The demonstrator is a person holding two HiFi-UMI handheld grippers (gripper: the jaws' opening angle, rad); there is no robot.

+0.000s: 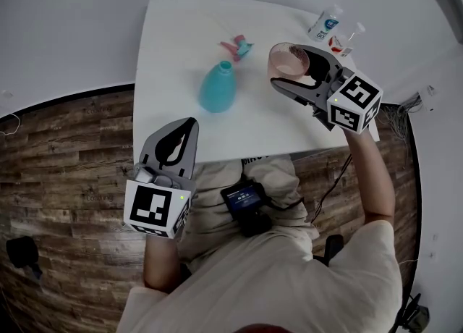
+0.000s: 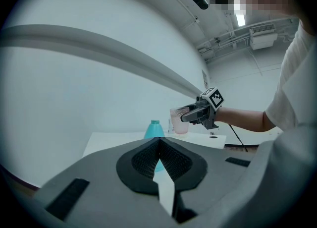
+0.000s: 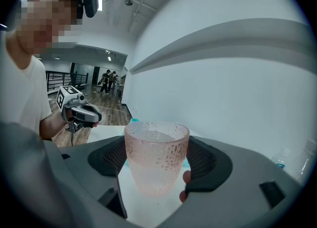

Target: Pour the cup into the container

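A pink textured cup is held upright over the right part of the white table, with my right gripper shut on it. In the right gripper view the cup fills the space between the jaws and pale liquid shows inside. The container, a teal bottle with an open neck, stands mid-table to the cup's left. My left gripper hovers at the table's front edge, shut and empty. From the left gripper view, the teal bottle and the cup lie ahead of the jaws.
A small pink and teal piece lies behind the bottle. Two small white bottles stand at the table's far right corner. Wooden floor surrounds the table, and a wall rises just beyond it.
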